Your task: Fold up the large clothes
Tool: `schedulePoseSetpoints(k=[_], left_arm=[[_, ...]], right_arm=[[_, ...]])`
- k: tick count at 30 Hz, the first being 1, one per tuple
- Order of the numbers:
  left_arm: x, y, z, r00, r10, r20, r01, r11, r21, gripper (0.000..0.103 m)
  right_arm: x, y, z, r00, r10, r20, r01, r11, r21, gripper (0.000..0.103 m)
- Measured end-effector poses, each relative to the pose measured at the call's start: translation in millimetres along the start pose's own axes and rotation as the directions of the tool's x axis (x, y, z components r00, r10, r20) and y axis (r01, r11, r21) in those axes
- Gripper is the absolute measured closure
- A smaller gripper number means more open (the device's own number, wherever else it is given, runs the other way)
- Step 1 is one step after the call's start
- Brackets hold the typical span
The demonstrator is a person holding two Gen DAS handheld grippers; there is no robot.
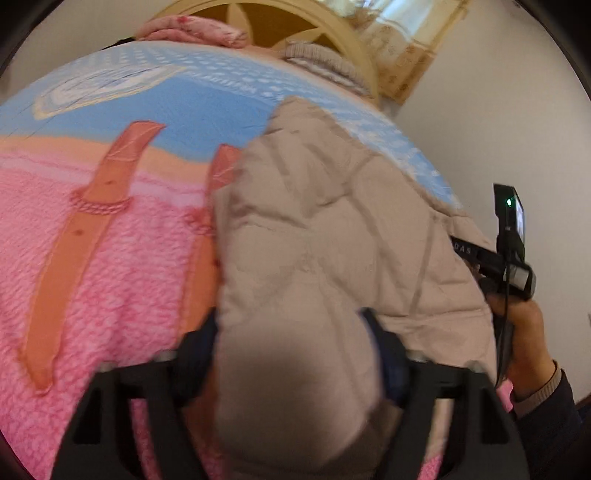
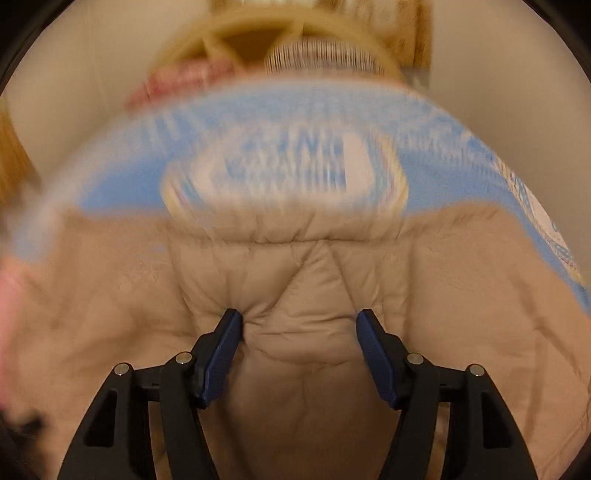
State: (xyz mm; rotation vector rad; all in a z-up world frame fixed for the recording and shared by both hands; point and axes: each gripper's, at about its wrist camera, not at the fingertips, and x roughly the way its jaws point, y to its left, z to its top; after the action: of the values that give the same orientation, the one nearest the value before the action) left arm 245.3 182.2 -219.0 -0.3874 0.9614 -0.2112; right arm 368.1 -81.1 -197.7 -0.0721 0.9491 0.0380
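Your left tongs (image 1: pixel 291 354) straddle a bulging fold of the beige quilted jacket (image 1: pixel 332 221) lying on the pink-and-blue blanket (image 1: pixel 92 258), while your right tongs (image 2: pixel 299 325) hover spread over it, ready to fold.

The quilted jacket (image 1: pixel 332 229) lies on the bed cover (image 1: pixel 110 221), toward its right side as my left tool (image 1: pixel 291 347) looks at it, with a bulge of it between that tool's fingers. Behind the jacket, at the far edge of the bed, a folded blanket (image 1: pixel 192 31) sits left and a knitted garment (image 1: pixel 321 62) right, both before the headboard (image 1: pixel 332 33). My right tool (image 2: pixel 299 321) sits over the jacket's middle, probably not gripping, the view being blurred, and my right hand (image 1: pixel 524 332) lies at the jacket's right edge.
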Motion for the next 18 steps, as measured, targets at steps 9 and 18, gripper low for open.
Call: schedulePoseSetpoints(k=[9, 18], left_arm=[[2.4, -5.4, -10.4, 0.985, -0.172, 0.027, 0.172, 0.985, -0.001, 0.079], [-24.3, -7.3, -22.5, 0.957, -0.263, 0.121, 0.264, 0.964, 0.009, 0.087]], right_arm=[[-41.9, -8.6, -14.2, 1.0, 0.008, -0.016, -0.008, 1.0, -0.013, 0.033], [-85.8, 9.9, -120.4, 0.997, -0.043, 0.063, 0.048, 0.995, -0.082, 0.033]])
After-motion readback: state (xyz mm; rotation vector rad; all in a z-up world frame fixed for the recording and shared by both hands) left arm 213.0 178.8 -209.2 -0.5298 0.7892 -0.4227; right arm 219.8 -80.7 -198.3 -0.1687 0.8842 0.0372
